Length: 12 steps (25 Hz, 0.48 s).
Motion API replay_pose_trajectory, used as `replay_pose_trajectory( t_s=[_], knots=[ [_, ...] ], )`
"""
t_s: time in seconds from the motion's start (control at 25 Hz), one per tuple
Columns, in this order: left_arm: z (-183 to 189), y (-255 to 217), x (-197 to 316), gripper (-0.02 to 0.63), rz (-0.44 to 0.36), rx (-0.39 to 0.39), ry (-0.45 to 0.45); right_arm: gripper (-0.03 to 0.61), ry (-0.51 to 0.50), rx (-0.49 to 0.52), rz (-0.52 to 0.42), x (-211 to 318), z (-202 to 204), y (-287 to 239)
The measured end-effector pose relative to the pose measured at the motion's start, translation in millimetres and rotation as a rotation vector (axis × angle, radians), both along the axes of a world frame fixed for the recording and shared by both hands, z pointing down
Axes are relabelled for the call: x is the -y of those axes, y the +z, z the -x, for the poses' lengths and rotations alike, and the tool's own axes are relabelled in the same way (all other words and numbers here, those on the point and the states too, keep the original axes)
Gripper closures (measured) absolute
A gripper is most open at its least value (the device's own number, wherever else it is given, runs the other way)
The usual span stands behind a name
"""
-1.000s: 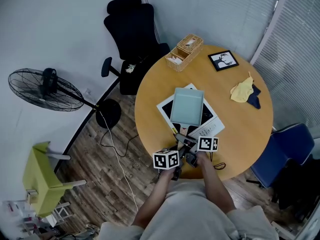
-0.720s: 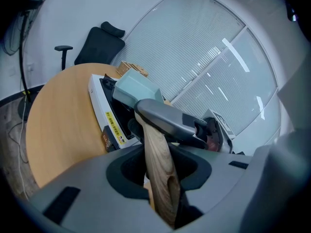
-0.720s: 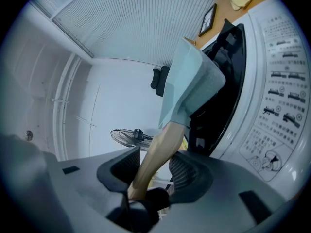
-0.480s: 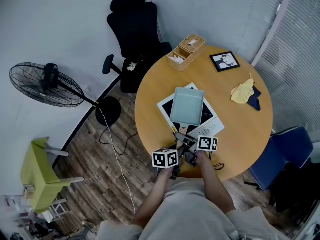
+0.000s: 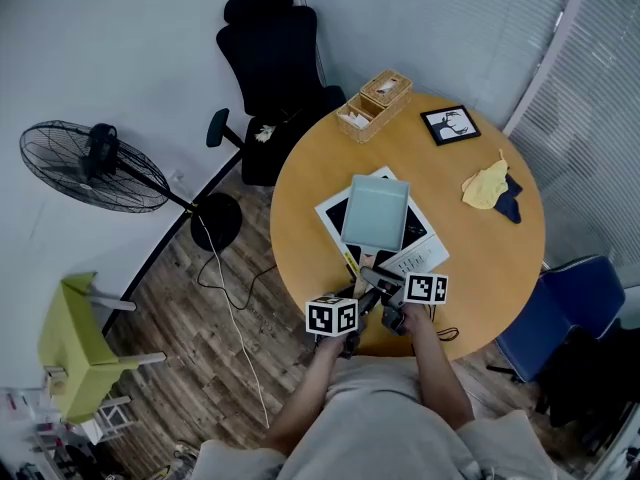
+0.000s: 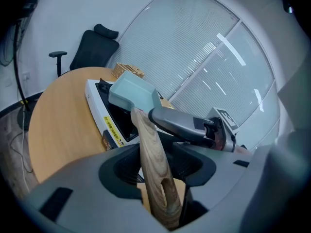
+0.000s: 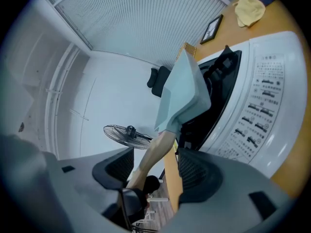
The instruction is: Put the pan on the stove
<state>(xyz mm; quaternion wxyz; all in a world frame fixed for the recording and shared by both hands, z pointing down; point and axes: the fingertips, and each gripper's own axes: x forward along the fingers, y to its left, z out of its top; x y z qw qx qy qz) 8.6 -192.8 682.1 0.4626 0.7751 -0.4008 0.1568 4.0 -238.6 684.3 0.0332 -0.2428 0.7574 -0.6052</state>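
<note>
A pale teal square pan sits flat on the white stove with black glass at the middle of the round table. Its wooden handle points toward me. My left gripper and right gripper meet at the handle's end near the table's front edge. Both have just been opening. In the left gripper view the handle lies between the left gripper's spread jaws with gaps either side. In the right gripper view the handle runs loose between the right gripper's wide jaws up to the pan.
At the table's far side stand a wicker box and a picture frame; a yellow cloth lies at the right. A black office chair, a fan, a blue chair and a green chair surround the table.
The right gripper's marker cube has shifted slightly to the right. The pan, the stove and the left gripper stay where they were.
</note>
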Motion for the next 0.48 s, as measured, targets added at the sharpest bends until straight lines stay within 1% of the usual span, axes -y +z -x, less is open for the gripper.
replay_pose_trajectory(
  t_s=[0.12, 0.24, 0.4, 0.48],
  knots=[
    [3.1, -3.9, 2.9, 0.397, -0.023, 0.021, 0.002, 0.311, 0.017, -0.035, -0.035, 0.6, -15.1, -3.7],
    [5.5, -9.5, 5.6, 0.388, -0.045, 0.03, 0.003, 0.311, 0.051, -0.084, -0.104, 5.7, -30.5, -12.5],
    [10.1, -18.6, 8.4, 0.385, -0.07, 0.016, -0.015, 0.311, 0.135, -0.184, -0.259, 19.9, -48.5, -30.9],
    [14.1, -22.0, 11.2, 0.385, -0.085, 0.018, -0.032, 0.311, 0.149, -0.233, -0.331, 25.3, -51.6, -40.9]
  ],
)
